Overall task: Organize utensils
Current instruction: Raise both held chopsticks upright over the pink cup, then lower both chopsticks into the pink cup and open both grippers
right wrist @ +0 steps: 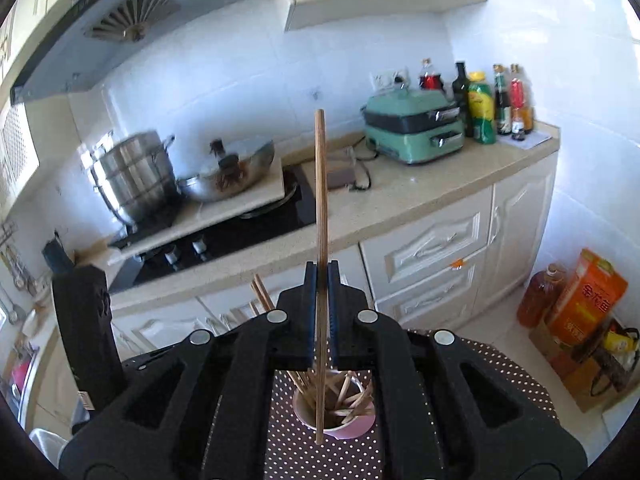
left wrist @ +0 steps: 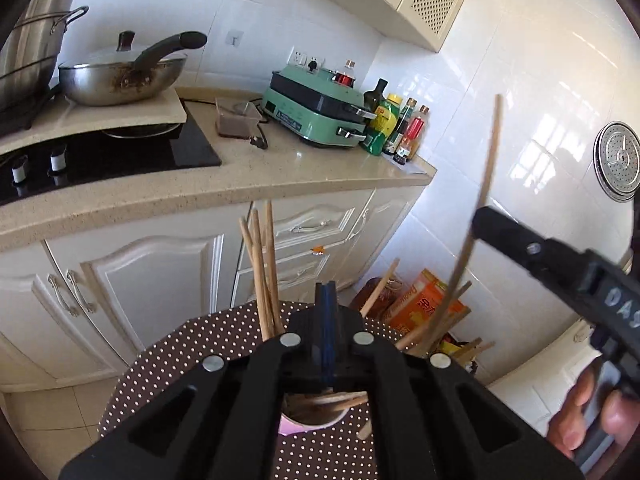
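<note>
Your right gripper (right wrist: 321, 276) was closed on one chopstick (right wrist: 320, 200), pinched between the blue pads near its lower third. The stick stood almost upright in the middle of the right wrist view, its top reaching up over the counter (right wrist: 400, 216), its lower end hanging just above the pink cup (right wrist: 340, 426) at bottom centre. So the cup lay straight below the gripper, and the stick's long axis already pointed into its mouth, where other chopsticks (right wrist: 348, 396) lay crossed.

Your left gripper (left wrist: 326, 300) was shut with nothing between its pads. In the left wrist view the cup's rim (left wrist: 316, 426) showed under its fingers, at lower centre on the dotted cloth (left wrist: 180, 360). The right hand was the one placed to lower the stick; crossed sticks could block it.
</note>
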